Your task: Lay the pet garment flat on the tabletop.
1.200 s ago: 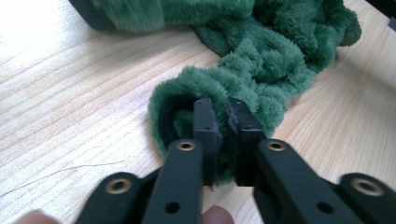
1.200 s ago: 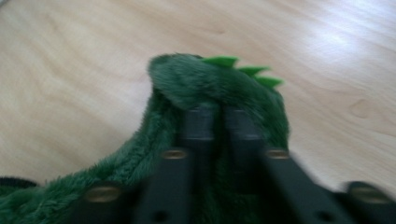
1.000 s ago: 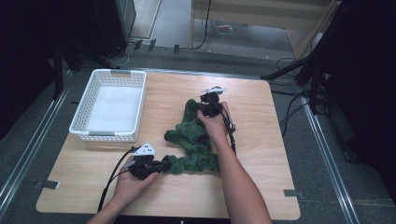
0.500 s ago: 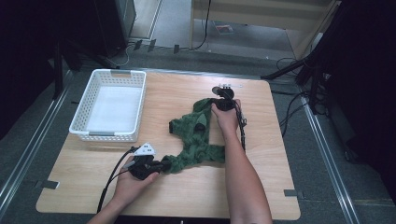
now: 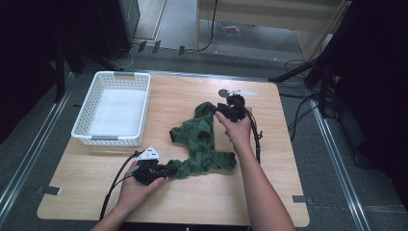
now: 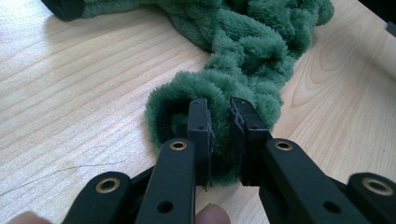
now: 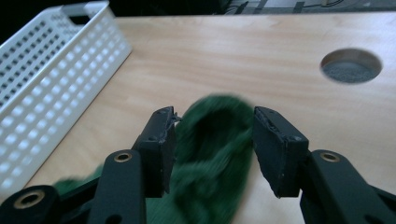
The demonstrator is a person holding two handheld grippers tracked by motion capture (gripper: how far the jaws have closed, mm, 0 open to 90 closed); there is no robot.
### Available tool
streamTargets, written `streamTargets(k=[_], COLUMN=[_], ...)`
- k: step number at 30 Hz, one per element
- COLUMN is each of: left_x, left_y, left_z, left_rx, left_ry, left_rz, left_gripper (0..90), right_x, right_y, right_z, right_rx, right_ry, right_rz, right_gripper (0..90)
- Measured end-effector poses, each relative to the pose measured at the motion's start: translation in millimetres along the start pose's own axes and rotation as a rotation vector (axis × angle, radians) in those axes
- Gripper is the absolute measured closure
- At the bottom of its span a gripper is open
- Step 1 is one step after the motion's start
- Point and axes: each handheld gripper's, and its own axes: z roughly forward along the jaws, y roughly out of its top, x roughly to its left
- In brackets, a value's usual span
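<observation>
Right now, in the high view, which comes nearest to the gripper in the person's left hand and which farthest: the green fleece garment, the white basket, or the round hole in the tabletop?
Measured from the left gripper:
1. Green fleece garment: its near end lies between the jaws.
2. White basket: up the table, on the left side.
3. Round hole: far edge, beyond the right gripper.

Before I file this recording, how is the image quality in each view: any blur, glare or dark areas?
High view: the light wooden table is evenly lit, the surroundings fall into near black. Left gripper view: sharp on the fuzzy green fabric garment, with bright light washing out the wood grain at top left. Right gripper view: the garment is smeared by blur, while the white perforated plastic basket is soft and overexposed.
</observation>
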Motion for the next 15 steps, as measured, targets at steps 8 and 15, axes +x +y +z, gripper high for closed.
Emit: streamTargets(k=[8, 15], left_x=[-0.4, -0.5], left_y=[0.2, 0.2], left_z=[0.6, 0.8], left_rx=[0.003, 0.002], left_ry=[0.009, 0.011], left_rz=[0.004, 0.001], left_gripper=[79.8, 80.3], right_x=[21.9, 28.0], right_y=[-47.6, -59.8], right_z=[-20.9, -5.9], right_rx=[0.068, 0.146], right_ry=[0.128, 0.024], right_rz=[0.024, -0.023], right_gripper=[37.6, 70.5])
